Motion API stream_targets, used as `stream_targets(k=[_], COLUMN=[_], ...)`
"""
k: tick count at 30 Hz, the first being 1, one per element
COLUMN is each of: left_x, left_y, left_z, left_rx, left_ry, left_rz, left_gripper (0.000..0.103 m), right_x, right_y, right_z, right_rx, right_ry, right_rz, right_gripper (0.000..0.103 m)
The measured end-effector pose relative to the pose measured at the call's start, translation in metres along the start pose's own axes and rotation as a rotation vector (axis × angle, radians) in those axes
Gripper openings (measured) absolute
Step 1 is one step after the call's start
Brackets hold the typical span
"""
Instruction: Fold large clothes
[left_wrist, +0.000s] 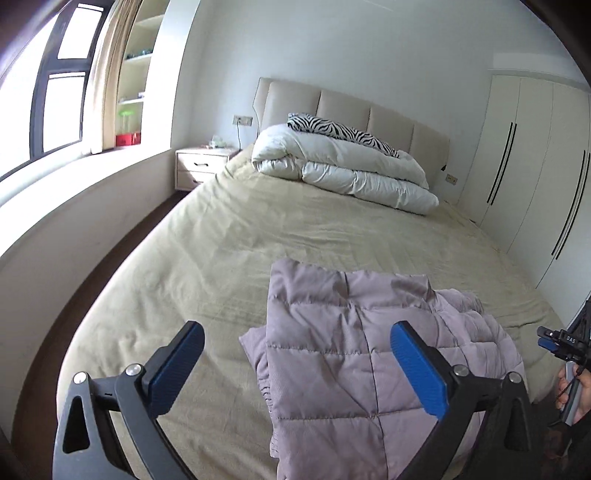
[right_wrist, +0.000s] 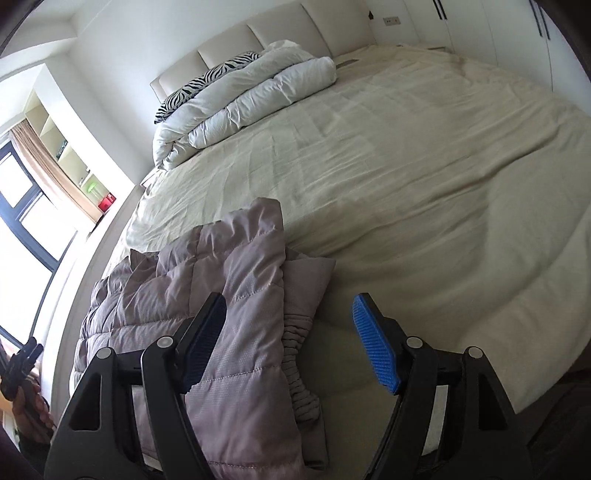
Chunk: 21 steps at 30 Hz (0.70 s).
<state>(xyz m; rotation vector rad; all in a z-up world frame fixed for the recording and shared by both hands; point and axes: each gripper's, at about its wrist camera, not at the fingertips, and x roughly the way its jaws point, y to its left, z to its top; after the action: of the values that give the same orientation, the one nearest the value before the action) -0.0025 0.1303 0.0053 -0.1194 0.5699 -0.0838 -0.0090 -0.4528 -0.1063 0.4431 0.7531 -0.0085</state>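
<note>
A mauve quilted puffer jacket (left_wrist: 354, 354) lies folded into a thick stack on the near end of the bed (left_wrist: 236, 236). My left gripper (left_wrist: 295, 332) hovers above the jacket's left part, jaws wide open, nothing between the blue pads. In the right wrist view the same jacket (right_wrist: 229, 280) lies low and left, its ribbed cuff showing at the fold's right edge. My right gripper (right_wrist: 288, 306) stands open over that edge, its pads clear of the fabric. The right gripper (left_wrist: 557, 341) also shows at the far right of the left view, held by a hand.
A rolled white duvet (left_wrist: 343, 166) and a zebra-print pillow (left_wrist: 340, 131) lie by the padded headboard. A nightstand (left_wrist: 201, 162) and a window ledge stand to the left, white wardrobe doors (left_wrist: 532, 177) to the right. Beige sheet (right_wrist: 424, 166) spreads beyond the jacket.
</note>
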Motion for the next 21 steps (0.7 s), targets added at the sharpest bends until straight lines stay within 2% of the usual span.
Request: stream_targets(k=[4,7,9,10,11,13,15,17,21], left_x=[-0.035,-0.066,-0.08,-0.086,-0.09,-0.095,-0.096,-0.095,-0.084], left_y=[-0.038,-0.061,-0.078,-0.085,-0.09,-0.097,-0.106,-0.114,-0.129], left_z=[0.021,0.028,0.033,0.035,0.038,0.042,0.042,0.04,0.03], left_rx=[0.086,0.093,0.117,0.128,0.132,0.124,0.122,0.12,0.113], left_ry=[-0.149,-0.259,-0.315,-0.332,-0.339,-0.329,-0.292,-0.254,-0.135], left_rz=[0.079,0.131,0.192,0.199,0.196,0.181,0.189,0.207,0.225], left_gripper=[0.103,0.103,0.103,0.103,0.103,0.103,0.103,0.103,0.103], right_x=[-0.043,-0.077,-0.098,-0.105,-0.114,-0.133,-0.147,-0.162,-0.175], right_y=[0.037,0.063,0.083,0.092,0.102,0.122,0.139,0.154,0.179], right_z=[0.007,0.006,0.005,0.006,0.005,0.005,0.006,0.007,0.003], right_rx=[-0.11,-0.151,-0.175,-0.193,-0.212,-0.245,-0.27,-0.275,-0.268], right_ry=[-0.151,-0.284,-0.367,-0.405,-0.44,-0.497,-0.518,-0.503,-0.392], right_rz=[-0.056,-0.057,-0.044,-0.042,-0.05,-0.093,-0.104,-0.071,-0.014], right_gripper=[0.073,0.086,0.092,0.098,0.103,0.103,0.103,0.103,0.103])
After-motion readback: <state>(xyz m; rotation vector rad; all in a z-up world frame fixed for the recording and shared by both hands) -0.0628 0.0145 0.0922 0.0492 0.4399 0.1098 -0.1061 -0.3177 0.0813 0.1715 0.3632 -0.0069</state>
